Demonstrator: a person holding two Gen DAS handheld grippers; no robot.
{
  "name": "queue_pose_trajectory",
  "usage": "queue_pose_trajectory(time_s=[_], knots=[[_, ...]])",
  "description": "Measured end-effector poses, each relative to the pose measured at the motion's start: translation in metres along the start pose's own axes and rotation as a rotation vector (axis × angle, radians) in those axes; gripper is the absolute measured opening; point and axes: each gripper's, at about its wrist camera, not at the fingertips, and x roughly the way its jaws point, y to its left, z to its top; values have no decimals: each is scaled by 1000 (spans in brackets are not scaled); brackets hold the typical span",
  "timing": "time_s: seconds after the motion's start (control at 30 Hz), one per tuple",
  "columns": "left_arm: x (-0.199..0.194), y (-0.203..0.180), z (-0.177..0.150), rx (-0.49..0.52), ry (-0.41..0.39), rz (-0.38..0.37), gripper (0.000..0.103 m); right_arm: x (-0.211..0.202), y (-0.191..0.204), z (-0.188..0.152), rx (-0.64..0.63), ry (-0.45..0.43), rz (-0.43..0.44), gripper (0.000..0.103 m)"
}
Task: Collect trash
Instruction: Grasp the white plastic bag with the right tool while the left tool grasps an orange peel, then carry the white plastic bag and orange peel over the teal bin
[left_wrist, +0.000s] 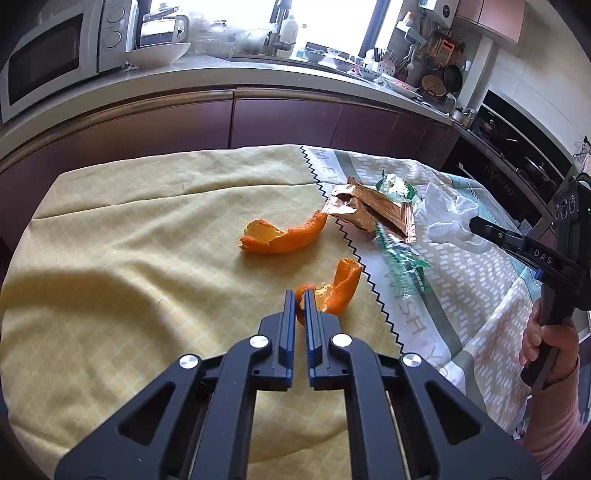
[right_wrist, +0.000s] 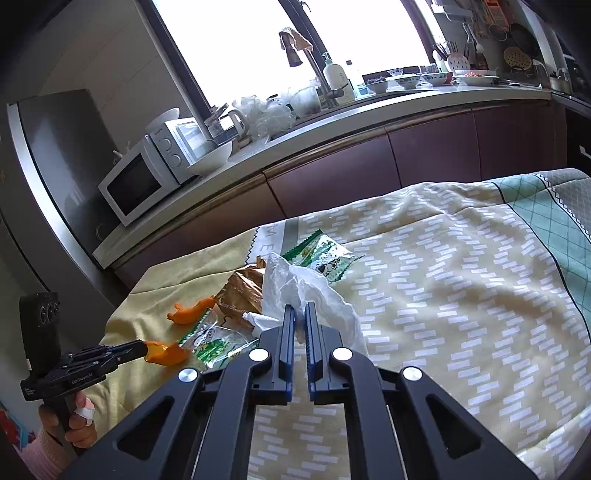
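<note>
My left gripper (left_wrist: 301, 295) is shut on a small orange peel (left_wrist: 340, 288), low over the yellow cloth; it also shows in the right wrist view (right_wrist: 142, 347) with the peel (right_wrist: 166, 353). A second, longer orange peel (left_wrist: 284, 236) lies further off. My right gripper (right_wrist: 300, 308) is shut on a crumpled white tissue (right_wrist: 310, 291), also seen in the left wrist view (left_wrist: 471, 223) with the tissue (left_wrist: 448, 218). A copper foil wrapper (left_wrist: 369, 212), a green-white snack wrapper (left_wrist: 397, 188) and a clear green wrapper (left_wrist: 402, 258) lie between them.
The table is covered by a yellow and patterned cloth (left_wrist: 129, 240). Behind it runs a kitchen counter (left_wrist: 229, 70) with a microwave (left_wrist: 48, 55), a white bowl (left_wrist: 157, 53), a sink tap and dishes. Dark cabinets stand below the counter.
</note>
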Motion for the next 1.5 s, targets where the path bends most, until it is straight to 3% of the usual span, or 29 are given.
queue_pose_trajectory(time_s=[0.37,0.6,1.0,1.5], knots=[[-22,0,-17,46,-29,14,5,-26,25,-2,-7,-52,74,5],[-55,16,-42,45,-55,40,5,-20,47,-11,-24,-19,161,5],[-109,64,-86,-66,-99,118,5,8,103,-28,-85,63,302,5],[-185,106,-109,-160,-212,199,5,39,189,-44,-179,155,463,5]])
